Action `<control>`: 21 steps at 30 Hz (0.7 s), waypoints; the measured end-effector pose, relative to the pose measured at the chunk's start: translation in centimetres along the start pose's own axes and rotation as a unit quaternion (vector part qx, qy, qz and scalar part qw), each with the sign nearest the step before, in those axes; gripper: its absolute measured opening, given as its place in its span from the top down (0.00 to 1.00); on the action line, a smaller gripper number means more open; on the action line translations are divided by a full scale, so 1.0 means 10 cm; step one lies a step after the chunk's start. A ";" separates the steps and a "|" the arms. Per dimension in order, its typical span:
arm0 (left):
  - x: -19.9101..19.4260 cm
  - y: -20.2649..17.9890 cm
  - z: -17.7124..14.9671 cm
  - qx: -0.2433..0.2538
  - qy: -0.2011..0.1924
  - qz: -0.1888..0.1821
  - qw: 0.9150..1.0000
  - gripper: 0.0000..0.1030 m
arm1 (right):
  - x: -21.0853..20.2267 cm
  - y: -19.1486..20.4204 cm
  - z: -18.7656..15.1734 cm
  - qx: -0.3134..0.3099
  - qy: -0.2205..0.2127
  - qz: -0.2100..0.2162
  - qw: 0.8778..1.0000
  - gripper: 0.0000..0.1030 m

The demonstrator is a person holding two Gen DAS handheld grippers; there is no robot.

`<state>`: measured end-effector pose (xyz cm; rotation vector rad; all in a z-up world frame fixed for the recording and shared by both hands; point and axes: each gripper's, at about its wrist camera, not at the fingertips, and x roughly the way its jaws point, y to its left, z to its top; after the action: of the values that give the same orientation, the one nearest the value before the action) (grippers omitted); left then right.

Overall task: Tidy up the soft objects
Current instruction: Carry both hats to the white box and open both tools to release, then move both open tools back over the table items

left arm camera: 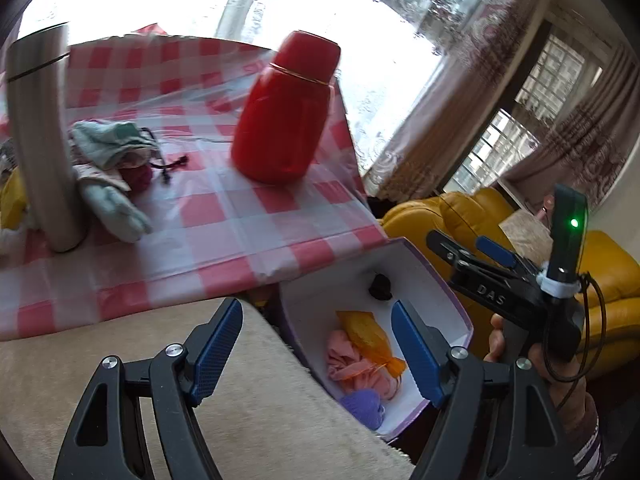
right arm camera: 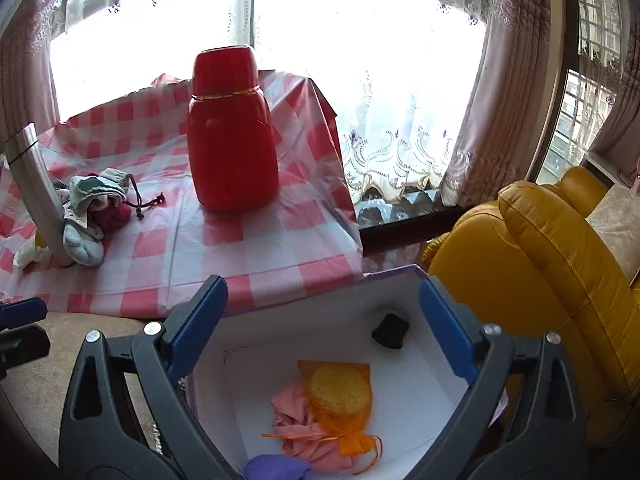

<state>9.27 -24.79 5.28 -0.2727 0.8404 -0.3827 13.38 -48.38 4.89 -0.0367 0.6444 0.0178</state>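
A white box (right arm camera: 432, 364) with a purple rim (left arm camera: 440, 280) sits below the table edge. It holds an orange mesh pouch (right arm camera: 340, 396) (left arm camera: 366, 334), a pink cloth (right arm camera: 296, 416) (left arm camera: 352, 364), a purple soft item (right arm camera: 276, 468) (left arm camera: 364, 404) and a small black object (right arm camera: 390, 330) (left arm camera: 380, 286). A pile of soft things (left arm camera: 112, 152) (right arm camera: 96, 200) (pale gloves, drawstring pouch, magenta ball) lies on the checked table. My left gripper (left arm camera: 316, 346) is open and empty over the box's near edge. My right gripper (right arm camera: 322, 320) is open and empty above the box; its body shows in the left wrist view (left arm camera: 500, 280).
A red thermos (left arm camera: 286, 108) (right arm camera: 232, 132) and a tall silver flask (left arm camera: 40, 136) (right arm camera: 34, 192) stand on the red-checked tablecloth (left arm camera: 224, 216). A beige cushion (left arm camera: 248, 392) lies by the box. A yellow sofa (right arm camera: 540, 280) is on the right, curtained windows behind.
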 end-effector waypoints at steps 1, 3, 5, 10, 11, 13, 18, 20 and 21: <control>-0.04 0.06 0.00 -0.006 -0.004 0.007 1.000 0.25 | -0.01 0.05 -0.01 -0.006 -0.003 0.004 1.000 0.06; -0.11 0.20 -0.01 -0.021 -0.009 0.017 1.000 0.25 | 0.02 0.11 0.00 -0.015 0.007 0.018 1.000 0.06; -0.20 0.39 -0.03 -0.044 -0.014 0.031 0.998 0.25 | 0.03 0.16 -0.01 -0.014 0.018 0.040 0.999 0.06; -0.44 0.85 -0.08 -0.094 -0.032 0.064 0.993 0.25 | 0.01 0.36 0.01 -0.024 0.022 0.087 0.996 0.06; -0.48 0.94 -0.09 -0.104 -0.036 0.068 0.992 0.25 | 0.01 0.42 0.01 -0.029 0.023 0.091 0.995 0.06; -0.58 1.13 -0.11 -0.128 -0.047 0.078 0.988 0.25 | 0.03 0.53 0.02 -0.039 0.028 0.104 0.993 0.06; -0.79 1.54 -0.09 -0.172 -0.071 0.100 0.977 0.25 | 0.13 0.77 0.02 -0.053 0.042 0.126 0.990 0.06; -0.84 1.67 -0.07 -0.180 -0.078 0.110 0.974 0.25 | 0.16 0.87 0.03 -0.057 0.044 0.134 0.988 0.06; -0.87 1.74 -0.06 -0.186 -0.081 0.113 0.973 0.25 | 0.17 0.91 0.05 -0.059 0.046 0.141 0.987 0.06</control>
<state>7.37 -5.43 4.05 -0.5440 0.7694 0.0138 14.80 -39.23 3.97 -0.0601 0.7359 0.3290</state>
